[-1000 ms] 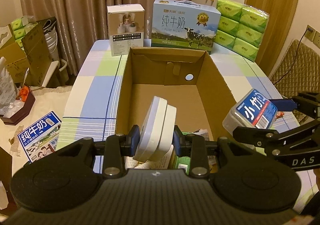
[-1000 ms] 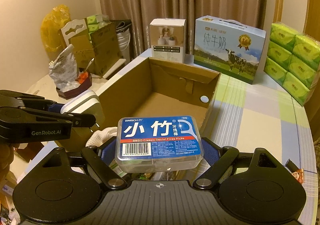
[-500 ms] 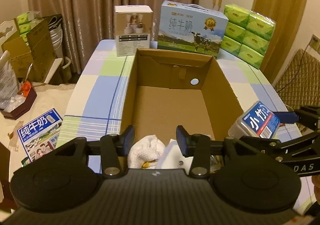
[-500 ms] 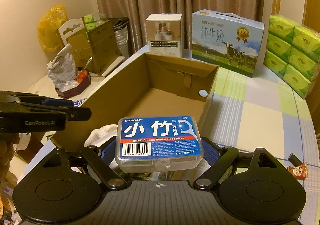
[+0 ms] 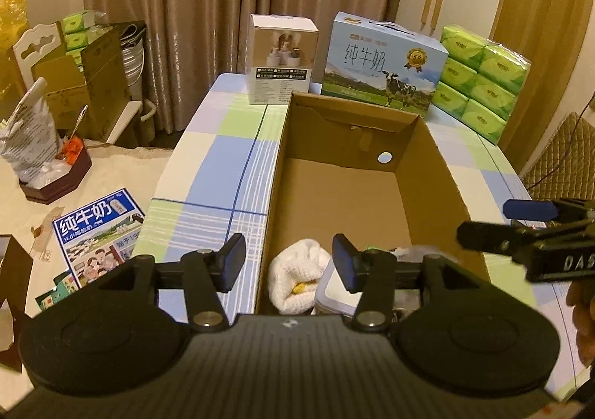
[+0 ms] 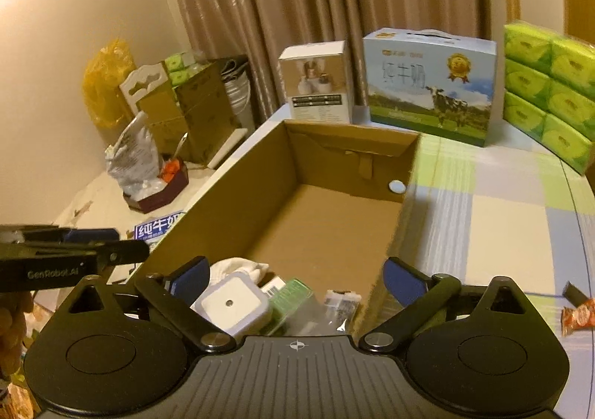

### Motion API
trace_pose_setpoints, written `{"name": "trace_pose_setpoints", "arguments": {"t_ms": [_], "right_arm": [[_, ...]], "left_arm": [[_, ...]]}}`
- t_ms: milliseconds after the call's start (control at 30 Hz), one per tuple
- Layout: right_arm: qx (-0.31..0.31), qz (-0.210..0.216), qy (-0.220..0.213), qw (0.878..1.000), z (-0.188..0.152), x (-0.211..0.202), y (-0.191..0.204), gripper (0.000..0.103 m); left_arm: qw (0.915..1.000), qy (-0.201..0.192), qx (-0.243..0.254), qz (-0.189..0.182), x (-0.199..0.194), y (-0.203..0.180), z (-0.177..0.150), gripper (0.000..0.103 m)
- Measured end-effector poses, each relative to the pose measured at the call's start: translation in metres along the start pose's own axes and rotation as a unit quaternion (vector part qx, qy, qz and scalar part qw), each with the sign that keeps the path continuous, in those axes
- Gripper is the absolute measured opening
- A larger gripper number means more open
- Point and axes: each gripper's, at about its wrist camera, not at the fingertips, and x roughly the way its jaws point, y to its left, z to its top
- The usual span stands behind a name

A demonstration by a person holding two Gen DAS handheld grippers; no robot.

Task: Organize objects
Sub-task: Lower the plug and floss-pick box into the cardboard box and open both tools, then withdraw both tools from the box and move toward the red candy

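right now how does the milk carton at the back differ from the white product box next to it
The milk carton is wide, blue, printed with a cow, and has a carry handle; the white product box is narrower, near-cubic, mostly white and beige, with no handle. Both stand upright on the checked tablecloth behind the cardboard box.

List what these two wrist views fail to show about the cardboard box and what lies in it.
- Near end of the cardboard box: hidden by the left gripper body in the left wrist view.
- White square device: near edge covered by the right gripper frame, right wrist view.
- Green packet and the clear wrapper beside it: blurred, labels unreadable.
- White cloth: what the yellow bit in it is, too small to tell.
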Motion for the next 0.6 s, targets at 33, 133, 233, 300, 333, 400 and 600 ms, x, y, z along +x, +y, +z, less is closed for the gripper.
{"name": "trace_pose_setpoints", "arguments": {"t_ms": [33,133,233,300,333,400,600], "right_arm": [[0.003,-0.003,0.0,1.0,-0.001,-0.004,-0.002,0.097],[0.015,-0.013,0.002,1.0,-0.008,-0.018,-0.007,0.097],[0.035,-0.023,0.001,0.999,-0.018,-0.035,-0.014,0.097],[0.047,-0.031,0.0,0.998,-0.026,-0.049,-0.017,0.097],[0.053,-0.034,0.0,0.998,-0.031,-0.056,-0.018,0.097],[0.062,-0.039,-0.002,0.997,-0.039,-0.069,-0.02,0.098],[0.078,-0.055,-0.013,0.995,-0.063,-0.113,-0.024,0.099]], "left_arm": [[1.0,-0.001,0.001,0.002,-0.003,-0.001,-0.002,0.047],[1.0,-0.005,0.002,0.003,-0.012,-0.005,-0.009,0.052],[1.0,-0.005,0.0,0.0,-0.022,-0.013,-0.017,0.062],[1.0,-0.005,-0.001,-0.002,-0.03,-0.019,-0.024,0.066],[1.0,-0.005,-0.002,-0.004,-0.033,-0.023,-0.027,0.07],[0.9999,-0.005,-0.006,-0.008,-0.041,-0.03,-0.033,0.073],[0.9998,-0.01,-0.004,-0.02,-0.066,-0.052,-0.047,0.088]]}}
